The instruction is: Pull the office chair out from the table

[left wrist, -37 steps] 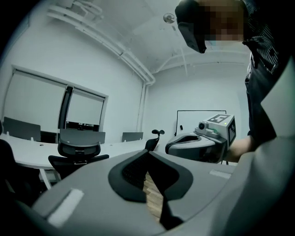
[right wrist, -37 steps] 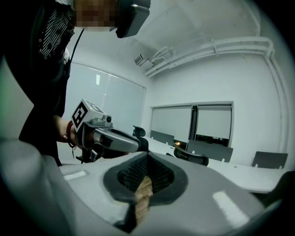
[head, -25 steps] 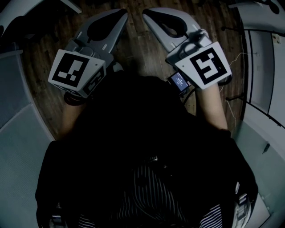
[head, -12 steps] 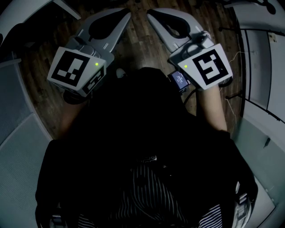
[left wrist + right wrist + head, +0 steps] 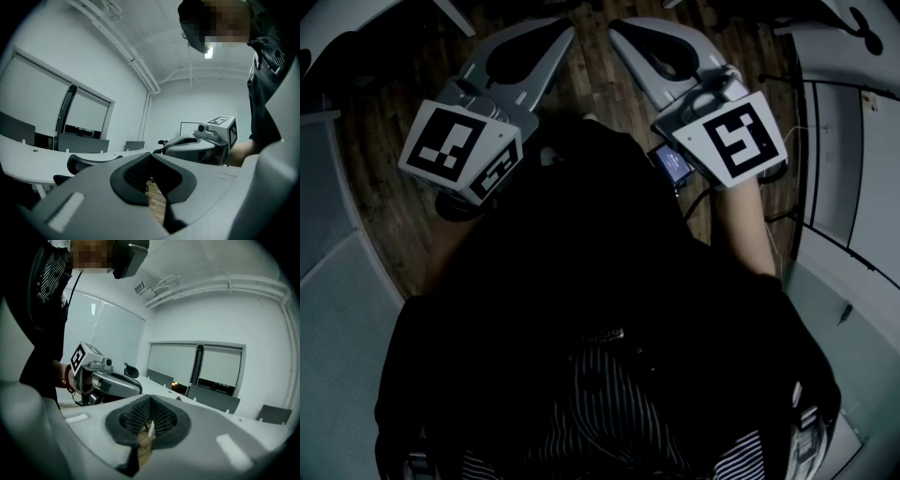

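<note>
Left gripper (image 5: 562,37) and right gripper (image 5: 619,33) are both closed, gripping nothing, above the wood floor (image 5: 591,94). A white table (image 5: 28,164) curves round the pale-walled room, and the dark chair (image 5: 86,162) stands beside it, apart from both grippers

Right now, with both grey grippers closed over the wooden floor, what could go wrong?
The left gripper and right gripper are shut and empty; meeting the dark chair back by the white table that way, they might shove it, not grip. The loose black cable under the right gripper might snag.
</note>
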{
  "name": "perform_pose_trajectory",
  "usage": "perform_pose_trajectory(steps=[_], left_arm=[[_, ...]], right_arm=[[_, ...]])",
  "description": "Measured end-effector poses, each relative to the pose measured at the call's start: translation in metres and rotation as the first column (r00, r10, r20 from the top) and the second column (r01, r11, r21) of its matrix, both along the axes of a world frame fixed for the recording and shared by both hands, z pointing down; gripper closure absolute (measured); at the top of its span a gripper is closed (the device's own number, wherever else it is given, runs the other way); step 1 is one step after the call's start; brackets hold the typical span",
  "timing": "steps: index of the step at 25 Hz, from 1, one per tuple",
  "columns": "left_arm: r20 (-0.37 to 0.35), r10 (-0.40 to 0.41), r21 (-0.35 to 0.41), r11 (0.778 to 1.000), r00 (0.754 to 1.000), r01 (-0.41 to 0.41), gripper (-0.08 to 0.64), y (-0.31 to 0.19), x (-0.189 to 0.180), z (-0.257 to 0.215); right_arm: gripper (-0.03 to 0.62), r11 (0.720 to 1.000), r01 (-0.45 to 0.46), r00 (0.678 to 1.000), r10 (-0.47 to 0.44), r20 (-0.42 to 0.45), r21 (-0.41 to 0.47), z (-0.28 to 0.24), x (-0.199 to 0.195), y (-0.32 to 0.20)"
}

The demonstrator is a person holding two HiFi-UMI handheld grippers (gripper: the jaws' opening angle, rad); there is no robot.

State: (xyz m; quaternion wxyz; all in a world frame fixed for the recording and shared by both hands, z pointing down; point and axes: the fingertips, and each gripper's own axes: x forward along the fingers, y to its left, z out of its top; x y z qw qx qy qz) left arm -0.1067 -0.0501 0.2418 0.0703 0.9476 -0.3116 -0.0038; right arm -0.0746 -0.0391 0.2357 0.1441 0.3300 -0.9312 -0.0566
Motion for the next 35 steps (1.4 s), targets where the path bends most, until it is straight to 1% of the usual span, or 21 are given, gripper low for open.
perform_pose_trajectory(steps=[3, 6, 11, 14, 17, 20, 26, 32, 35], left_arm=[[-0.007, -0.014, -0.036, 0.999, 1.000, 0.014, 0.557, 0.000, 0.000, 0.008], [-0.007, -0.026, -0.056, 0.998, 1.000, 0.026, 0.557, -0.006, -0.002, 0.015], [-0.002, -0.039, -0.056, 0.998, 0.999, 0.039, 0.557, -0.028, 0.000, 0.015], [0.008, -0.048, -0.039, 0.998, 0.999, 0.048, 0.557, -0.039, 0.000, 0.012], [0.019, -0.060, -0.031, 0.998, 0.998, 0.061, 0.557, -0.061, -0.001, 0.013], [0.031, -0.054, -0.030, 0.998, 0.998, 0.055, 0.557, -0.082, 0.004, 0.016], [0.045, -0.071, -0.031, 0.997, 0.996, 0.072, 0.557, -0.126, 0.009, 0.015], [0.072, -0.078, -0.019, 0.997, 0.994, 0.079, 0.557, -0.173, 0.032, 0.007], [0.081, -0.086, -0.017, 0.996, 0.993, 0.088, 0.557, -0.197, 0.041, -0.002]], right_arm=[[0.591, 1.000, 0.019, 1.000, -0.019, 0.000, -0.022, 0.005, -0.003, 0.000], [0.591, 0.999, 0.036, 0.999, -0.035, 0.005, -0.036, 0.010, -0.005, -0.007], [0.591, 0.998, 0.052, 0.998, -0.051, 0.029, -0.029, 0.009, -0.005, -0.035], [0.591, 0.998, 0.065, 0.997, -0.065, 0.036, -0.013, 0.006, -0.005, -0.047], [0.591, 0.997, 0.082, 0.995, -0.081, 0.053, -0.013, 0.010, -0.008, -0.069], [0.591, 0.996, 0.090, 0.994, -0.089, 0.061, -0.028, 0.013, -0.006, -0.094], [0.591, 0.993, 0.115, 0.990, -0.113, 0.083, -0.019, 0.012, -0.001, -0.141], [0.591, 0.990, 0.136, 0.985, -0.131, 0.112, -0.037, 0.009, 0.020, -0.189], [0.591, 0.986, 0.164, 0.981, -0.160, 0.111, -0.030, 0.000, 0.024, -0.213]])
